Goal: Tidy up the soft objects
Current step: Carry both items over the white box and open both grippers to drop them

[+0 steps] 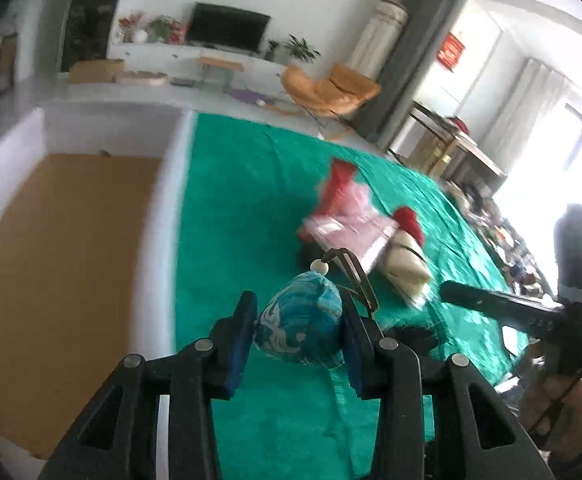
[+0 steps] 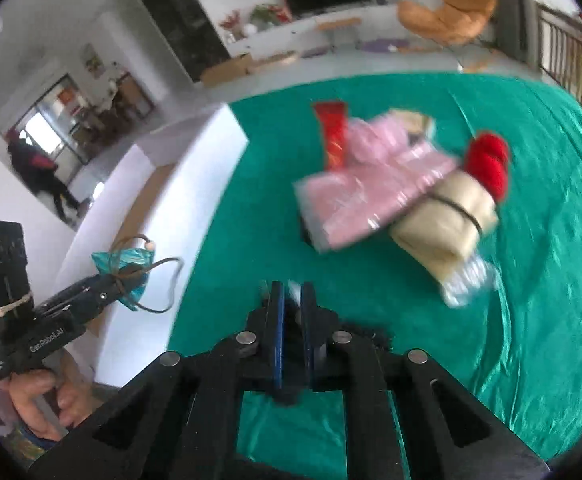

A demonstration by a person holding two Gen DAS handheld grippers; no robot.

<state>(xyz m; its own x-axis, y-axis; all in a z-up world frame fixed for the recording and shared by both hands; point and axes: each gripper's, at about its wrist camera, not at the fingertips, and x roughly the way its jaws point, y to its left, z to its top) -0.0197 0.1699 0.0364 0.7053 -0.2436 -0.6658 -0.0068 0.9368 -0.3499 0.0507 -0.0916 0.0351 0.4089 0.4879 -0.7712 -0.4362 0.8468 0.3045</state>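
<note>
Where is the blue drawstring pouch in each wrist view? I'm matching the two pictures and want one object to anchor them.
Left wrist view: the blue pouch sits low in the centre, clamped in the left gripper.
Right wrist view: the same pouch is at the left edge, about halfway down, seen side-on.
Shared landmark: the pink packet on the green cloth.

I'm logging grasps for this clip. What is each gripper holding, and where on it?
The left gripper clamps the blue pouch across its body. The right gripper is shut; something pale shows between its tips, unidentifiable.
</note>
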